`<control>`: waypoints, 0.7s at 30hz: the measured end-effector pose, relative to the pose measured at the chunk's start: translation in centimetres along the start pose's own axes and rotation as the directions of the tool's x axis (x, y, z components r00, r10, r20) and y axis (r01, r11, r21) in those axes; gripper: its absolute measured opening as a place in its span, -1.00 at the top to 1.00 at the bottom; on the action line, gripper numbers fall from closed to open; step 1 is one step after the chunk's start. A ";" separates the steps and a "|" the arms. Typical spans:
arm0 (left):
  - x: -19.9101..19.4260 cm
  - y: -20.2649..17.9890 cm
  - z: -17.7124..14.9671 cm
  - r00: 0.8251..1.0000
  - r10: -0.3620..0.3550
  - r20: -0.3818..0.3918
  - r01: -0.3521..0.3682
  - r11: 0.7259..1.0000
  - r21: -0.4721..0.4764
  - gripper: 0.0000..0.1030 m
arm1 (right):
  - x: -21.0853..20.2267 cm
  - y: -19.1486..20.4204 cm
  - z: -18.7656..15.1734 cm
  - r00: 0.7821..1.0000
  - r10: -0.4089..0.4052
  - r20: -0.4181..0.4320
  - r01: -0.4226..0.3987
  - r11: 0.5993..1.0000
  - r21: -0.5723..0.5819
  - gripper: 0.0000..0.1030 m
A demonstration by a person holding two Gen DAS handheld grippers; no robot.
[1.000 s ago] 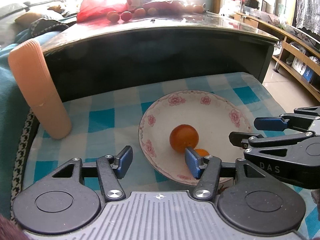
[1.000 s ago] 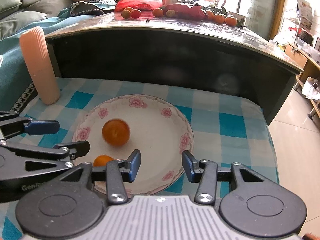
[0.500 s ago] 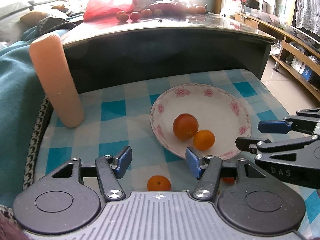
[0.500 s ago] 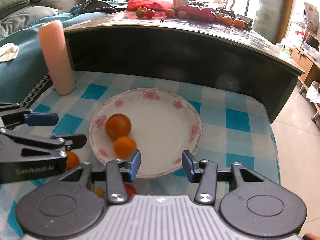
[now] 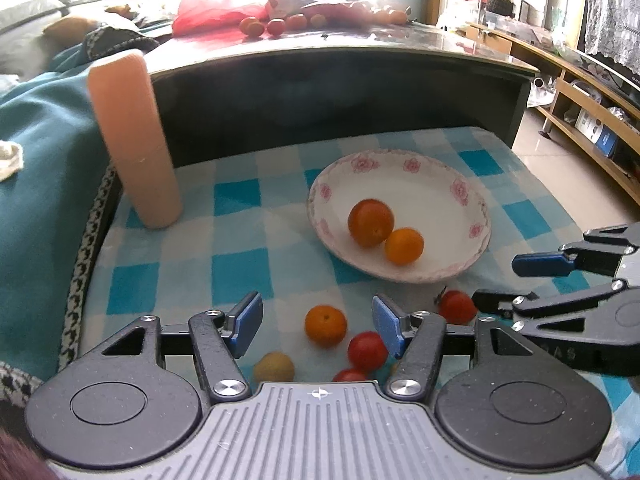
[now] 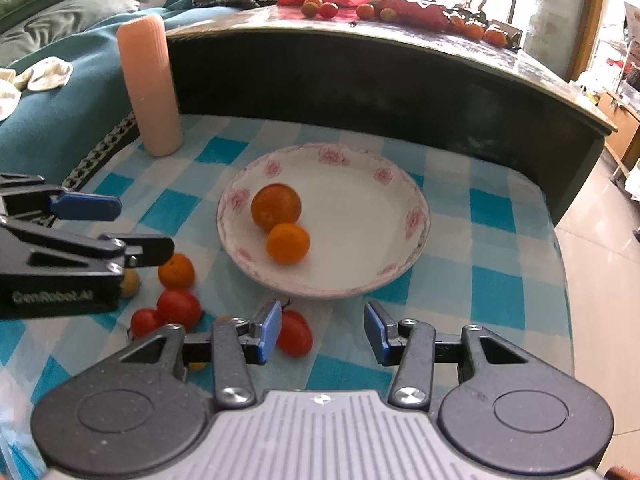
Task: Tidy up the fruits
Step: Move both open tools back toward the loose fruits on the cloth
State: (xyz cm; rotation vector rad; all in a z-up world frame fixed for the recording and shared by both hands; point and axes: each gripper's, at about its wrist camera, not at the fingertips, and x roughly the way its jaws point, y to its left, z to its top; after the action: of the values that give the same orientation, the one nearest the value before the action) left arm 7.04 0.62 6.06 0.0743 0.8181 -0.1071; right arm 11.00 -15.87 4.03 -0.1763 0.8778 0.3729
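A white plate (image 5: pixel 460 184) (image 6: pixel 416 216) with pink flowers sits on the blue checked cloth. It holds a large orange (image 5: pixel 371 223) (image 6: pixel 276 207) touching a smaller orange (image 5: pixel 404 246) (image 6: pixel 288 243). Loose on the cloth in front of the plate lie a small orange (image 5: pixel 325 325) (image 6: pixel 176 271), several red tomatoes (image 5: pixel 367 351) (image 6: pixel 179 308) and a yellowish fruit (image 5: pixel 274 366) (image 6: pixel 130 283). My left gripper (image 5: pixel 317 322) (image 6: pixel 132 228) hangs open above these loose fruits, gripping none. My right gripper (image 6: pixel 322 332) (image 5: pixel 520 280) is open near the plate's front rim, an oblong tomato (image 6: pixel 294 332) beside its left finger.
A pink ribbed cylinder (image 5: pixel 136 140) (image 6: pixel 150 84) stands upright at the cloth's far left corner. Behind the cloth rises a dark table (image 5: pixel 340 80) bearing more fruit and a red bag. A teal blanket lies to the left; the cloth's right edge drops to the floor.
Both grippers have drawn back from the plate, bringing the loose fruits on the cloth into view. The large orange has settled against the smaller one in the plate.
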 end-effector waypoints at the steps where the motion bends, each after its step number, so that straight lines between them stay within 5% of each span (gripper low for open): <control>1: -0.2 0.2 -0.3 1.000 0.001 -0.004 -0.001 1.000 0.000 -0.33 | 0.1 0.1 -0.2 1.000 0.002 -0.006 -0.002 1.000 -0.004 -0.16; 14: -1.0 1.8 -3.2 0.999 0.002 -0.050 0.001 0.999 0.054 -0.33 | 0.1 0.2 -1.3 0.999 0.013 -0.040 -0.014 1.000 -0.025 -0.16; 21: -1.5 3.1 -3.6 0.999 -0.001 -0.046 0.003 0.999 0.040 -0.33 | -2.2 3.4 -2.4 0.994 0.108 -0.015 -0.109 0.991 -0.077 -0.16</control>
State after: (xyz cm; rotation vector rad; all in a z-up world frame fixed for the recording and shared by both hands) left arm 3.79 4.23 4.78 0.1139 0.8619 -0.1241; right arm 6.68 -13.97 4.24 -0.2032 0.8864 0.5083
